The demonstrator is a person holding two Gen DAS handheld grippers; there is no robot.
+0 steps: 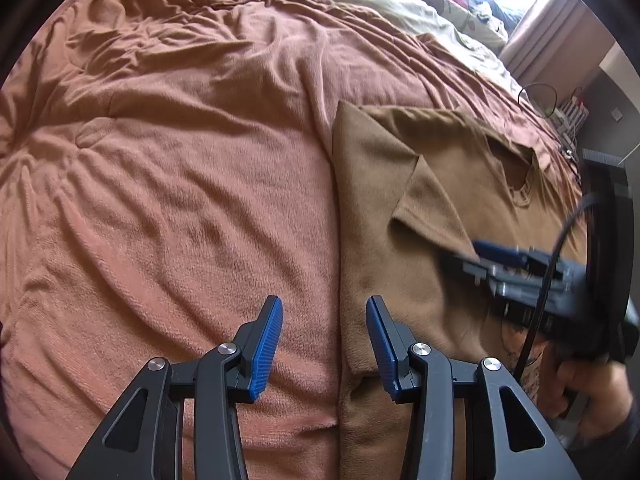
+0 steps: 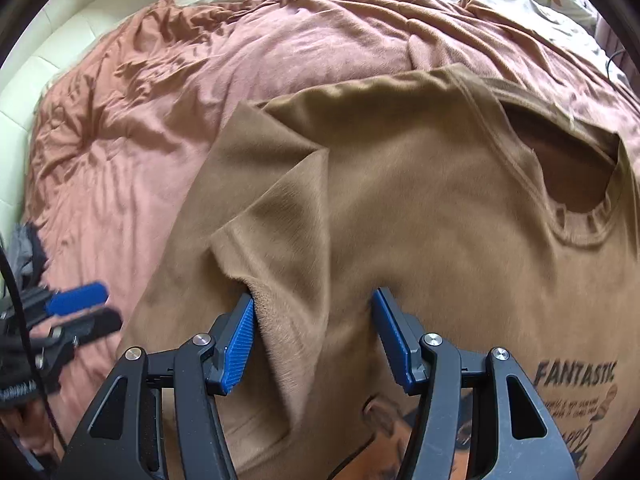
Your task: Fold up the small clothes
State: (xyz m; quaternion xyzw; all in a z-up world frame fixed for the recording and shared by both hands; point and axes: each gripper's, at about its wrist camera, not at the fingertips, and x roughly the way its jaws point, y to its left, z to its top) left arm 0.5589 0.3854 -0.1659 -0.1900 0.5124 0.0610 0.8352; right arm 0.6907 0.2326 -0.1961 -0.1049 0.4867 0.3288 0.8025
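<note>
Brown T-shirt (image 2: 420,208) lies on a rumpled pink blanket (image 1: 180,160).

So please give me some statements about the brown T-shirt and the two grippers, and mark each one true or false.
1. The brown T-shirt lies on a pinkish-orange blanket. True.
2. The sleeve is folded over onto the body of the T-shirt. True.
3. The left gripper is shut on the edge of the T-shirt. False: its fingers stand apart, with nothing pinched between them.
4. The T-shirt is plain, with no print. False: it carries the word FANTASTIC and a picture.
5. The right gripper is over the T-shirt, beside the sleeve's cuff. True.
</note>
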